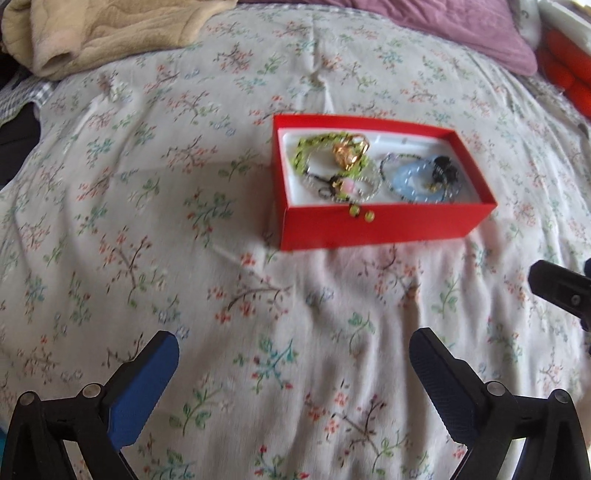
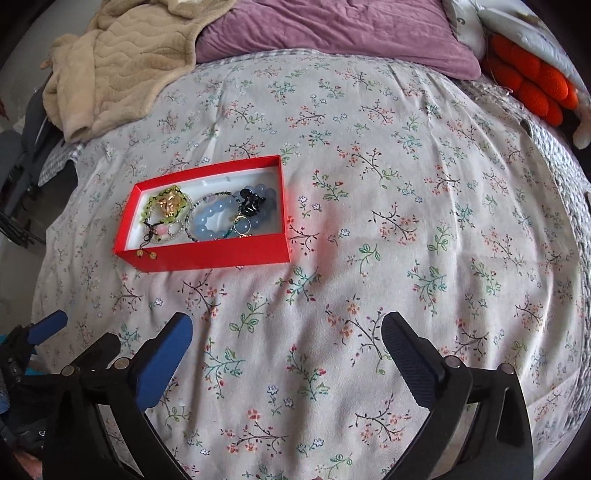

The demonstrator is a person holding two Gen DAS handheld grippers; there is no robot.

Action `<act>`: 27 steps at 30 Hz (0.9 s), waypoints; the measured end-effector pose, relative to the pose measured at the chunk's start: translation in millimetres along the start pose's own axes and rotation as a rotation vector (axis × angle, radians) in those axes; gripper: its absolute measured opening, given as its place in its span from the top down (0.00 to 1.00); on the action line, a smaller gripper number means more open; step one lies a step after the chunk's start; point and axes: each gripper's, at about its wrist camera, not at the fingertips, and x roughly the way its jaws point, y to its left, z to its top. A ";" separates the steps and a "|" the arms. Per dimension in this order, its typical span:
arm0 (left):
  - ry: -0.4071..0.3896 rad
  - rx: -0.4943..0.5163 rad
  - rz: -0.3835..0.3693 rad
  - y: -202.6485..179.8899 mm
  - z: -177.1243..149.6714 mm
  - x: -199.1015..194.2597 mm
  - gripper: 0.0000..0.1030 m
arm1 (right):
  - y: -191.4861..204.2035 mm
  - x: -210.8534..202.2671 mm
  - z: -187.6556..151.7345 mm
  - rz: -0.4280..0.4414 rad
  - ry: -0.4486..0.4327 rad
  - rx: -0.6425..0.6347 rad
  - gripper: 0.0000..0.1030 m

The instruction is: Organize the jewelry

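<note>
A red box (image 1: 384,225) with a white lining sits on the floral bedspread (image 1: 184,221); it also shows in the right wrist view (image 2: 218,254). Inside lie a green bead bracelet (image 1: 306,155), a gold piece (image 1: 349,151), a blue bead bracelet (image 1: 408,181) and a black clip (image 1: 443,168). Two green beads (image 1: 360,213) hang over the front wall. In the right wrist view I see the blue bracelet (image 2: 214,221), the black clip (image 2: 251,205) and a ring (image 2: 242,224). My left gripper (image 1: 293,349) is open and empty, well in front of the box. My right gripper (image 2: 286,332) is open and empty, in front of and right of the box.
A beige blanket (image 2: 122,74) lies at the back left, a purple pillow (image 2: 332,33) at the back, an orange plush item (image 2: 532,77) at the back right. The bed's left edge (image 2: 55,166) drops off by dark furniture. The other gripper's finger (image 1: 557,286) shows at the right.
</note>
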 end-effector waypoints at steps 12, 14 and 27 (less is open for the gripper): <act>0.026 -0.024 0.069 2.2 -2.8 10.1 0.01 | 3.7 8.9 -12.4 -0.067 0.038 -0.053 0.00; 0.025 -0.021 0.073 0.6 -1.9 11.2 0.01 | 3.1 11.3 -12.0 -0.070 0.043 -0.053 0.00; 0.030 -0.014 0.078 -3.4 0.1 15.3 0.01 | 1.7 15.7 -12.0 -0.075 0.061 -0.058 0.00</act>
